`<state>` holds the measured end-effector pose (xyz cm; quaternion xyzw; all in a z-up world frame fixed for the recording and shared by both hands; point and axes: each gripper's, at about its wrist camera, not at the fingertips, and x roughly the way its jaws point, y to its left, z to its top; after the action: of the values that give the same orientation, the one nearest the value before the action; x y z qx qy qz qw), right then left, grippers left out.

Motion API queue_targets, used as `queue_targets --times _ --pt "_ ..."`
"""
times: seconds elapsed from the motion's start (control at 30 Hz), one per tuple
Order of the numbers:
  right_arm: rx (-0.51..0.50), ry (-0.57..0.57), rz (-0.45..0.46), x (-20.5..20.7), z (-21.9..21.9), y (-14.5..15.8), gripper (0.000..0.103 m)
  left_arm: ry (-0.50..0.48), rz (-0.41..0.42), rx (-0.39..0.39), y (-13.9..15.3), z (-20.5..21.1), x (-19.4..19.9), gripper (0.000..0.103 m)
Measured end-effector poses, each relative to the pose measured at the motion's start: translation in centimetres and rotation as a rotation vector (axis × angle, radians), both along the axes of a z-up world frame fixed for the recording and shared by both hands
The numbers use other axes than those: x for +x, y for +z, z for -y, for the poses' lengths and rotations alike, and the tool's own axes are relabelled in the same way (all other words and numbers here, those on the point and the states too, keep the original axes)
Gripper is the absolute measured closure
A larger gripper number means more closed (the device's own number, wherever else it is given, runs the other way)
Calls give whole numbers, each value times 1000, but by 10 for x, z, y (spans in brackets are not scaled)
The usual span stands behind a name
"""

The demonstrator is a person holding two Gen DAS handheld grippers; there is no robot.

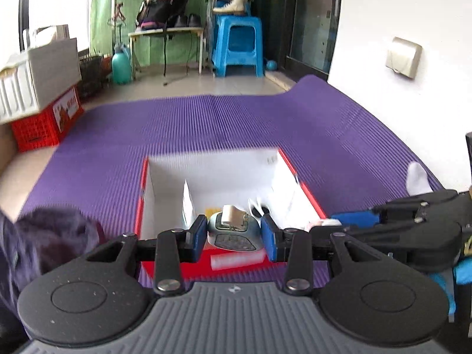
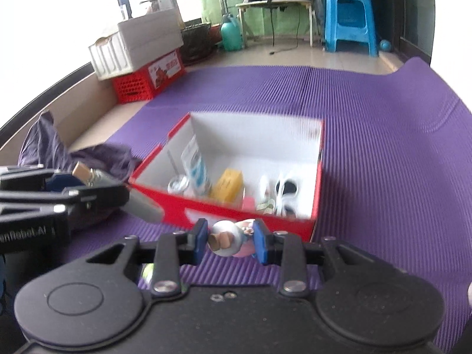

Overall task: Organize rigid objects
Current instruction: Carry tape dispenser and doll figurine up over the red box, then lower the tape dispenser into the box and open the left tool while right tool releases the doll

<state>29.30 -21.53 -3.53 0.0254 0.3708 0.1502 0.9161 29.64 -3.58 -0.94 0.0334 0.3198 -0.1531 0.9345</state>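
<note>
left tongs [image 1: 233,234] grip a grey gadget [image 1: 233,230]; right tongs [image 2: 230,240] clamp a figurine [image 2: 228,237]; box [image 2: 236,212] label blurred.

At the left edge of the right wrist view we can read only "nRobot.AI", its start cut off, in white on the black body of the left gripper [image 2: 63,184]; all other printing is blurred.
</note>
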Motion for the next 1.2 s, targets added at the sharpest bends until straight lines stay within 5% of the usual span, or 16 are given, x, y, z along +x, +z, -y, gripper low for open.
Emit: queue_targets --times 0.3,0.67,1.2 --pt "-41 -29 7 58 -3 -5 71 19 -34 22 -8 16 79 65" --pt "-86 -37 -82 104 -15 -58 71 47 -120 60 -58 37 158 65" --pt "-122 -14 -116 132 -31 -93 71 44 -221 103 -109 48 194 65"
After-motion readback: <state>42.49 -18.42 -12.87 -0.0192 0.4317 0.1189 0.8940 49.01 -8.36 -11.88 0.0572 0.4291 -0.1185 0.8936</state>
